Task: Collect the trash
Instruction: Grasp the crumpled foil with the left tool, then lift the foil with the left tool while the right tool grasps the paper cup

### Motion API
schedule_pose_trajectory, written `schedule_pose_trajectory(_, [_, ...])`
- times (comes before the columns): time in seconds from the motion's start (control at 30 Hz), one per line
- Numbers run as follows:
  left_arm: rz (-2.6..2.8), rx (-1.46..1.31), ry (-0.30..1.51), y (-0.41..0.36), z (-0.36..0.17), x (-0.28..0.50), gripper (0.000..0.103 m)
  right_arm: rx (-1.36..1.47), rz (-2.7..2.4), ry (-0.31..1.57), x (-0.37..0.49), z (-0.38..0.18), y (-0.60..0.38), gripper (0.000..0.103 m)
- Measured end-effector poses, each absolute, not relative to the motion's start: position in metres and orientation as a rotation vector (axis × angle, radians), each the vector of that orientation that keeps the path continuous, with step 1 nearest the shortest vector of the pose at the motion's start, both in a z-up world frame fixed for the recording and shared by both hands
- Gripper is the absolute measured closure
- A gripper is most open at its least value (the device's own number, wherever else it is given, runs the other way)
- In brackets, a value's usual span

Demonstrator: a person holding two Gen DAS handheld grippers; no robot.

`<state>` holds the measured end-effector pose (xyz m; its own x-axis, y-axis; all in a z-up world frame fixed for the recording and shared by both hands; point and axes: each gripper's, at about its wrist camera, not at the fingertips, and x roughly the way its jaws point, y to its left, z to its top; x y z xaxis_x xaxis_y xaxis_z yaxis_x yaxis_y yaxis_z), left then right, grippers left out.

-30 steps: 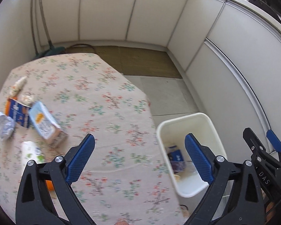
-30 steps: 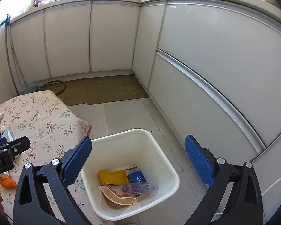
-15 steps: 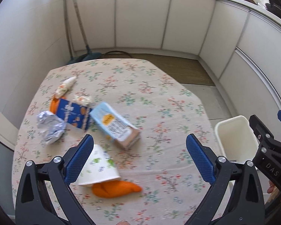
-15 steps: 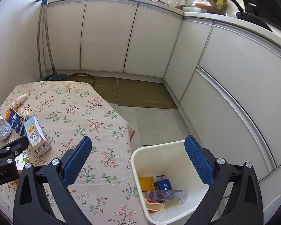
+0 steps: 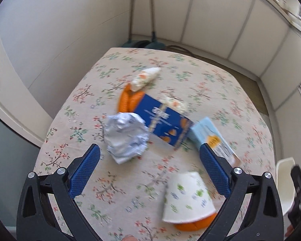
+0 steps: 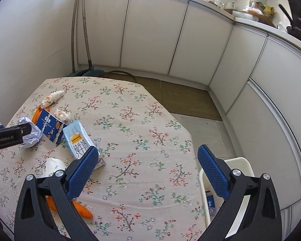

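Trash lies on the floral tablecloth (image 5: pixel 210 88): a crumpled foil ball (image 5: pixel 125 136), a dark blue box (image 5: pixel 162 120), a light blue carton (image 5: pixel 212 138), a tipped paper cup (image 5: pixel 187 198) over an orange peel (image 5: pixel 192 225), an orange wrapper (image 5: pixel 128 100) and two crumpled paper bits (image 5: pixel 145 78). My left gripper (image 5: pixel 149 171) is open and empty just above the foil ball. My right gripper (image 6: pixel 148 169) is open and empty over the table's right part, near the white bin (image 6: pixel 240 164). The carton (image 6: pixel 78 138) and the box (image 6: pixel 49 125) also show in the right wrist view.
The white bin stands on the floor off the table's right edge and holds some trash (image 6: pixel 210 198). White cabinets (image 6: pixel 150 32) run along the back and right. Two broom handles (image 6: pixel 80 32) lean in the far left corner. A brown mat (image 6: pixel 182 98) lies on the floor.
Both grippers have swung left from the bin toward the table. The left one now hovers close over the trash pile. Both stay open and empty.
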<state>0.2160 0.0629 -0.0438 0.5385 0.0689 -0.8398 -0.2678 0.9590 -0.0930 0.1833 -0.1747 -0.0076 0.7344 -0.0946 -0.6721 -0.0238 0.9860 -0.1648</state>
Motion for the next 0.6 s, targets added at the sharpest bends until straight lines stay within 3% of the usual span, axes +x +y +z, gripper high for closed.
schedule_pose_trajectory(0.27, [0.213, -0.383, 1.024, 0.105, -0.076, 0.247, 0.014, -0.089, 0.032, 0.845, 0.199, -0.024, -0.162, 0.007])
schedule_pose_trajectory(0.43, [0.191, -0.358, 1.042, 0.105, -0.090, 0.257, 0.032, -0.027, 0.078, 0.919, 0.208, -0.036, -0.162, 0.007])
schedule_pose_trajectory(0.6, [0.169, -0.346, 1.085, 0.105, -0.097, 0.257, 0.062, 0.033, 0.156, 1.006, 0.215, -0.050, -0.157, 0.007])
